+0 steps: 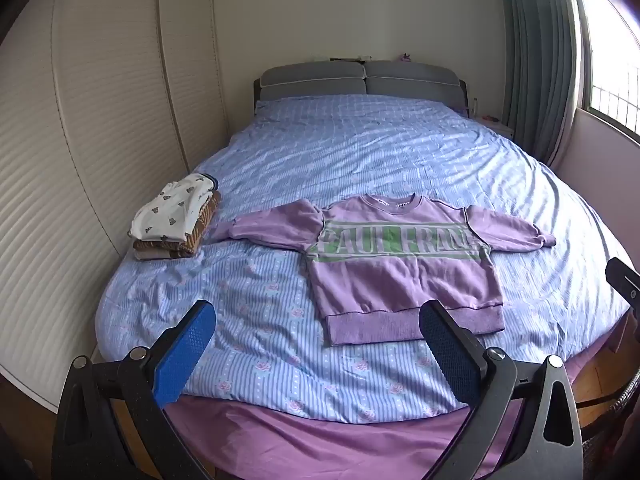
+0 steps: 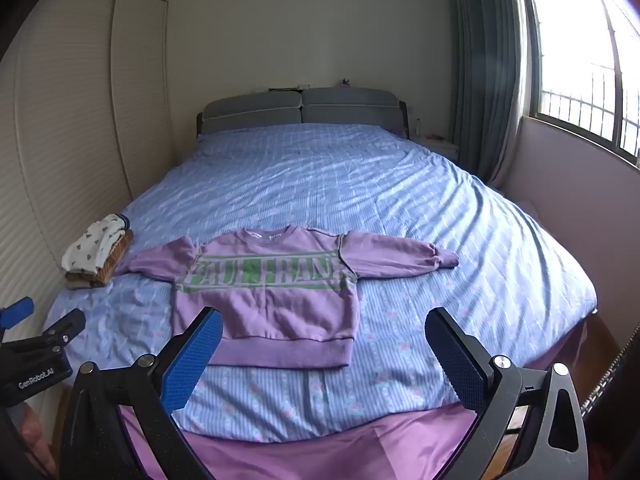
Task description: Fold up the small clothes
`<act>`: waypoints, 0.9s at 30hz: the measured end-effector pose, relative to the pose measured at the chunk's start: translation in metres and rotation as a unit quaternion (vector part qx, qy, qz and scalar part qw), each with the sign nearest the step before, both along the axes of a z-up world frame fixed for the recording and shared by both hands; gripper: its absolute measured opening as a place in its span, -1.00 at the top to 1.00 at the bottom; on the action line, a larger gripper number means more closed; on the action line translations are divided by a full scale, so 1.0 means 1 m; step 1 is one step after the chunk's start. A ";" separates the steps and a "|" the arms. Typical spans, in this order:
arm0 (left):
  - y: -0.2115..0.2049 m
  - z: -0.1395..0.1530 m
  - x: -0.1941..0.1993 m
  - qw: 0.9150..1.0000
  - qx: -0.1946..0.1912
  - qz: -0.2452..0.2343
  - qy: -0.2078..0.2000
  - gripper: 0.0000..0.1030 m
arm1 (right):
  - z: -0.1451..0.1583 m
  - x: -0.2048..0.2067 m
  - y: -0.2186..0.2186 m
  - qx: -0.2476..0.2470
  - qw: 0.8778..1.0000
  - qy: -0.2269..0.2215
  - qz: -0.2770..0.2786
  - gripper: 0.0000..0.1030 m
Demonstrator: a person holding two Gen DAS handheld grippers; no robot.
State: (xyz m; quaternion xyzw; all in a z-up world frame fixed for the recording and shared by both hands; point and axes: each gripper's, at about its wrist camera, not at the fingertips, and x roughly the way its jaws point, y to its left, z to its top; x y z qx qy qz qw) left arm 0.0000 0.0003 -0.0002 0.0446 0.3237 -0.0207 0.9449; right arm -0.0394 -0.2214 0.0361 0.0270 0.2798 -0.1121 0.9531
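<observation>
A small purple sweatshirt with green lettering lies flat, face up, sleeves spread, near the foot of the bed; it also shows in the right wrist view. My left gripper is open and empty, held above the bed's foot edge just short of the sweatshirt's hem. My right gripper is open and empty, also just short of the hem. The left gripper's body shows at the left edge of the right wrist view.
A stack of folded clothes sits at the bed's left side near the left sleeve, also seen in the right wrist view. The blue striped bedspread covers the bed. A wardrobe stands left; curtain and window right.
</observation>
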 end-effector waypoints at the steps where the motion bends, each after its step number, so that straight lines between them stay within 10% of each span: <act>1: 0.000 0.000 0.000 1.000 -0.001 0.001 0.000 -1.00 | 0.000 0.000 0.000 -0.001 1.000 0.004 0.000 -0.99; 27: 0.004 0.002 -0.004 1.000 -0.002 0.003 -0.004 -1.00 | 0.008 0.000 0.000 -0.001 1.000 0.001 -0.009 -0.99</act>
